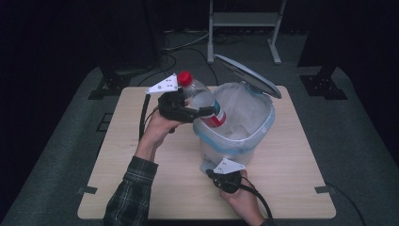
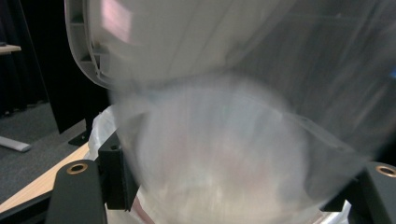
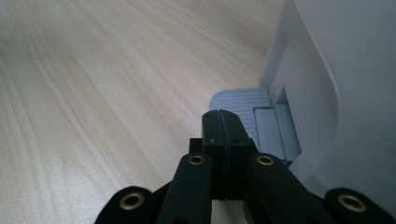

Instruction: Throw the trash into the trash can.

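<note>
My right gripper (image 1: 225, 175) sits low on the pale wood desk (image 1: 155, 188), jaws pressed together on nothing, tips on the grey ribbed pedal (image 3: 240, 100) at the bin's foot. Just beyond, the white bin (image 1: 235, 127) stands lid (image 1: 249, 73) up, liner showing. My left gripper (image 1: 186, 109) clamps a clear plastic bottle (image 1: 202, 99), red cap, red label, tilted over the bin's near-left rim. Bare desk left and right; dark carpet and a grey frame (image 1: 244, 23) behind.
</note>
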The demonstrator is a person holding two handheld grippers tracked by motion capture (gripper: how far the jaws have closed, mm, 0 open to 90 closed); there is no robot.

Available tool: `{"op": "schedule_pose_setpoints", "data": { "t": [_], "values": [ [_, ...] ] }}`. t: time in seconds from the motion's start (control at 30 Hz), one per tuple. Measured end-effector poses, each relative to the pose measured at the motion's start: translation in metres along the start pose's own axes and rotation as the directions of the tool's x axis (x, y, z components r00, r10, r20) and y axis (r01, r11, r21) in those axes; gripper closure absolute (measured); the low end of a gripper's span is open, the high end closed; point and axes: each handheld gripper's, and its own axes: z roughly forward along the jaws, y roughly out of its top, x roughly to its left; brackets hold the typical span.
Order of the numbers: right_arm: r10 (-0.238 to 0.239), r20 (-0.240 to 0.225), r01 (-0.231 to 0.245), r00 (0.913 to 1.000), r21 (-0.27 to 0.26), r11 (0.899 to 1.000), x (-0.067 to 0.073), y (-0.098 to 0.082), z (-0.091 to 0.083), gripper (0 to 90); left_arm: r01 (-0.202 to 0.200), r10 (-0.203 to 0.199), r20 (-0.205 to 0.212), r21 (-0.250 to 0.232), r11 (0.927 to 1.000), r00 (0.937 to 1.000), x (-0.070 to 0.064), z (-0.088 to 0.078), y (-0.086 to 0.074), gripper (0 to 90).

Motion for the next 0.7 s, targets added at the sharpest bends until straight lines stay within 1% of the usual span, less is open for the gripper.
{"op": "schedule_pose_setpoints", "data": {
  "t": [0.1, 0.17, 0.37, 0.57, 0.67, 0.7],
  "values": [
    [-0.001, 0.0, 0.001, 1.0, 0.0, 1.0, 0.0, 0.0, 0.0, 89.3, 0.002, -0.002, -0.007, -0.009, 1.0, 1.0, 0.0, 0.0, 0.001, 18.7],
    [-0.001, 0.0, 0.001, 1.0, -0.001, 1.0, 0.0, 0.0, 0.0, 89.3, -0.003, 0.002, -0.011, -0.013, 0.9999, 0.9999, -0.001, -0.001, 0.002, 17.2],
    [-0.002, 0.0, 0.002, 1.0, -0.001, 1.0, 0.0, 0.0, 0.0, 89.3, -0.002, 0.002, -0.018, -0.015, 0.9999, 0.9998, -0.002, -0.006, 0.003, 16.5],
    [0.001, 0.0, -0.001, 1.0, -0.001, 1.0, 0.0, 0.0, 0.0, 89.3, -0.01, 0.01, -0.034, -0.012, 0.9999, 0.9994, -0.004, -0.016, 0.002, 15.5],
    [-0.002, 0.0, 0.002, 1.0, -0.001, 1.0, 0.0, 0.0, 0.0, 89.3, -0.009, 0.009, -0.042, -0.002, 1.0, 0.9991, -0.007, -0.021, 0.001, 13.5],
    [-0.001, 0.0, 0.001, 1.0, -0.001, 1.0, 0.0, 0.0, 0.0, 89.3, -0.014, 0.014, -0.046, 0.005, 0.9999, 0.9988, -0.008, -0.023, 0.0, 13.1]
  ]
}}
